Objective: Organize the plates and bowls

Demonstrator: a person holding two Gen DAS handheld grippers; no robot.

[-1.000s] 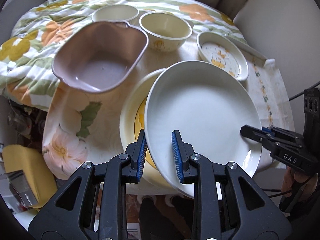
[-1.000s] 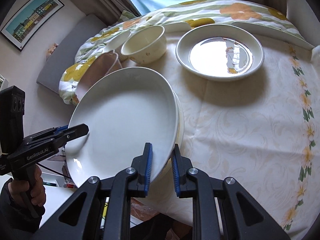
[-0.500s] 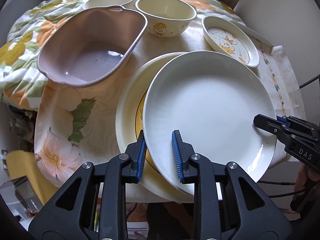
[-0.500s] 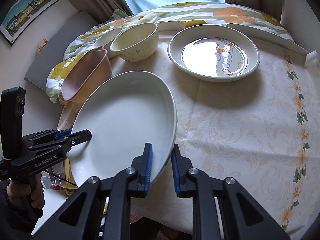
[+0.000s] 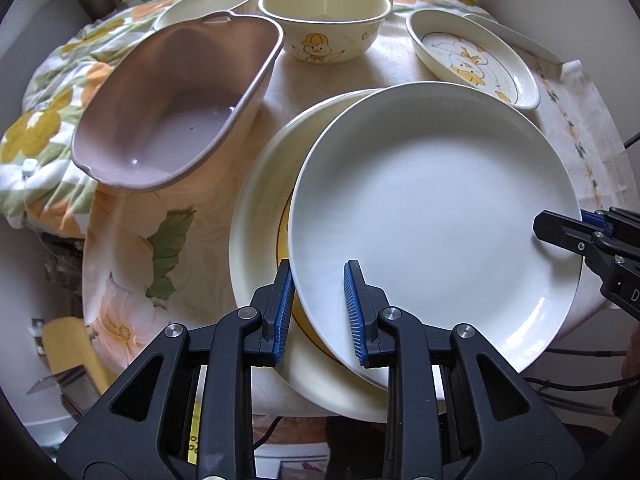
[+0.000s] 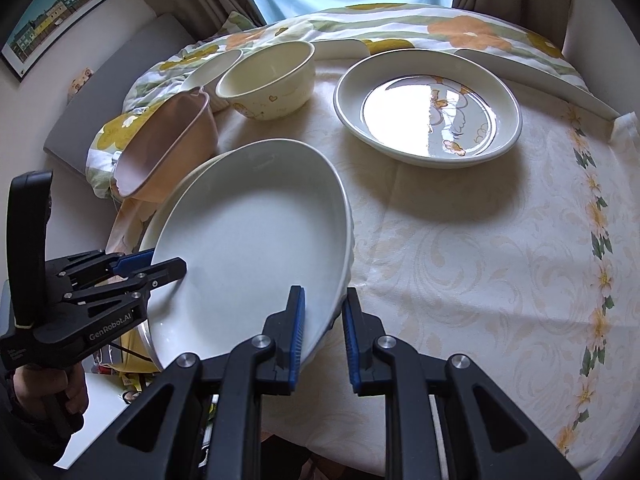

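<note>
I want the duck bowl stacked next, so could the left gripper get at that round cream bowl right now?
Probably not yet. The left gripper is shut on the plain white plate, shared with the right gripper. The cream duck bowl itself stands uncovered beyond it.

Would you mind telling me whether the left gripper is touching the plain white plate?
Touching. In the left wrist view the left gripper has its blue pads clamped on the white plate rim.

Open tablecloth (image 6: 480, 264) is left right of the white plate (image 6: 248, 248). Left side blocked by pink tub (image 5: 176, 96); far side by duck bowl (image 5: 324, 24) and patterned plate (image 6: 428, 108).
</note>
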